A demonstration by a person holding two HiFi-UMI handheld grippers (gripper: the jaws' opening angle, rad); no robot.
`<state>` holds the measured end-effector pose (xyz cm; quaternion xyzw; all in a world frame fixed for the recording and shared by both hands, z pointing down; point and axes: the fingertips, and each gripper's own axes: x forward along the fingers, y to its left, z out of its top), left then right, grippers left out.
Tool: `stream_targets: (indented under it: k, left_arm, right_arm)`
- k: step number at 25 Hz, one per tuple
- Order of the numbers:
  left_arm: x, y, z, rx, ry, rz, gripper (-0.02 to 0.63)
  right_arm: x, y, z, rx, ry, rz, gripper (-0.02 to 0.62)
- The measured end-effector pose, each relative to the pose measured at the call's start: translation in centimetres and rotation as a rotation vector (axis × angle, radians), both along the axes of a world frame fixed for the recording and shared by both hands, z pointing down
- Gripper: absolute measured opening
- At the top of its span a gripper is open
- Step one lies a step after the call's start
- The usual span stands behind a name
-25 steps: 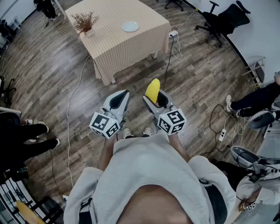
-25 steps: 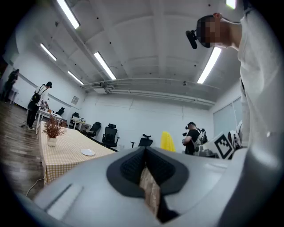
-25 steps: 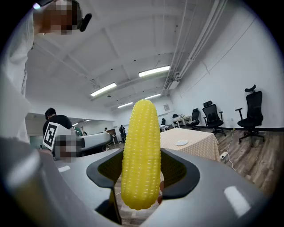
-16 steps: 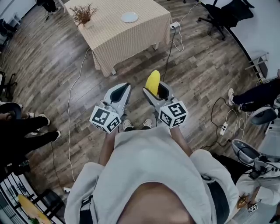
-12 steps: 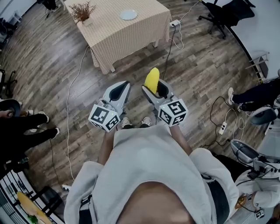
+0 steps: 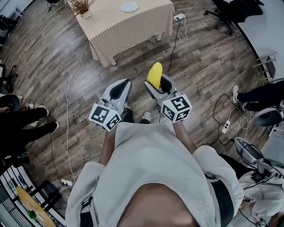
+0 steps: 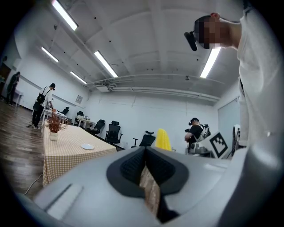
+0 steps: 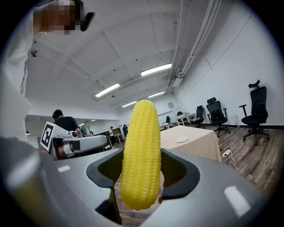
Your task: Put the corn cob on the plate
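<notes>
A yellow corn cob (image 6: 155, 75) (image 8: 141, 153) stands upright between the jaws of my right gripper (image 6: 158, 85) (image 8: 143, 177), which is shut on it, held over the wood floor in front of me. My left gripper (image 6: 118, 90) (image 7: 145, 170) is beside it, shut with nothing between its jaws. A small white plate (image 6: 129, 6) (image 7: 87, 146) (image 8: 181, 139) lies on a table with a checked cloth (image 6: 120, 26) well ahead of both grippers. The cob's tip (image 7: 163, 139) shows in the left gripper view.
A vase of dried twigs (image 6: 82, 8) stands on the table's left end. White cables (image 6: 71, 93) run over the floor. Black office chairs (image 6: 230, 9) stand at the far right. Seated people's legs (image 6: 26, 128) are at the left and a person's legs (image 6: 255, 99) at the right.
The table has slid toward the top of the head view. Both grippers keep their places and states, the cob still in the right one.
</notes>
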<state>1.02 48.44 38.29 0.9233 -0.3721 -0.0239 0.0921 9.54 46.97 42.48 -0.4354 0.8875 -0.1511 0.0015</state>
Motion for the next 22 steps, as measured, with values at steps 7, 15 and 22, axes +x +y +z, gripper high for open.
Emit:
stream_targets:
  k: [7,15,22]
  left_arm:
    - [-0.2,-1.8,0.7,-0.001,-0.005,-0.017,0.008]
    - [-0.7,-7.5,1.4,-0.005,0.018,-0.009,0.008]
    - [-1.2,-14.7,1.4,-0.008,0.030,0.018,0.008]
  right_arm:
    - [0.4,-2.1,0.5,0.001,-0.006,-0.006,0.255]
    - [0.0,-7.3,0.9,-0.001,0.008,0.009,0.255]
    - [-0.4,-14.2,0.9,-0.012,0.019,0.035,0.255]
